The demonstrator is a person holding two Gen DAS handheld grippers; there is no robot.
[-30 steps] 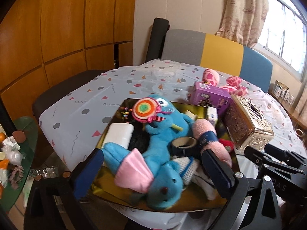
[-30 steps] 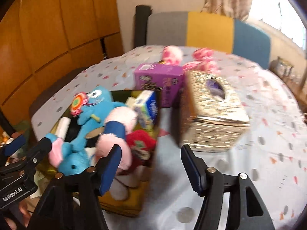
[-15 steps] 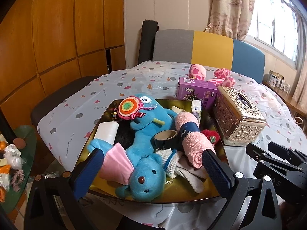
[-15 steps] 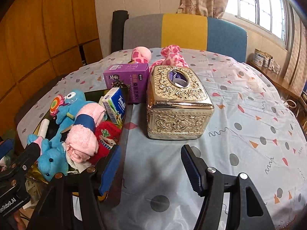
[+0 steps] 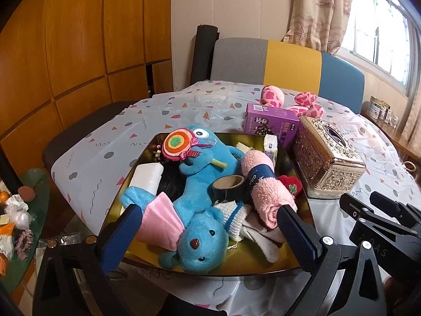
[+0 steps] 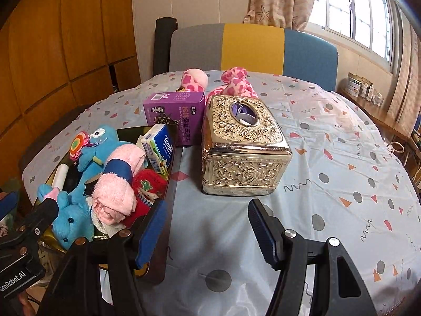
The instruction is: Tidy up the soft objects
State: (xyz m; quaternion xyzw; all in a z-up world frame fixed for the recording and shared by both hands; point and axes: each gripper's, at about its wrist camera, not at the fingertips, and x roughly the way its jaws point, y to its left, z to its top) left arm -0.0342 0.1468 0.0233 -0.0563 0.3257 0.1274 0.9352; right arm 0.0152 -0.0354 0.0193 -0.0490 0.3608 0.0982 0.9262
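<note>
Here, both grippers, left gripper (image 5: 210, 234) over the tray (image 5: 263, 263) edge, right gripper (image 6: 208, 226) above bare tablecloth (image 6: 329, 184), agape, empty.

Blue plush (image 5: 200, 202), rolled pink towel (image 5: 265, 187) heaped in gold tray (image 5: 147, 152)

Tall orange-brown wooden wall panels (image 5: 79, 52) fill the left side, meeting a plain cream wall (image 5: 231, 5). A padded bench back in grey, yellow and blue blocks (image 6: 252, 50) stands behind the table (image 6: 342, 158), which wears a white cloth printed with dots and triangles. Daylight enters a barred window (image 6: 352, 8) beside a patterned beige curtain (image 5: 318, 13).
</note>
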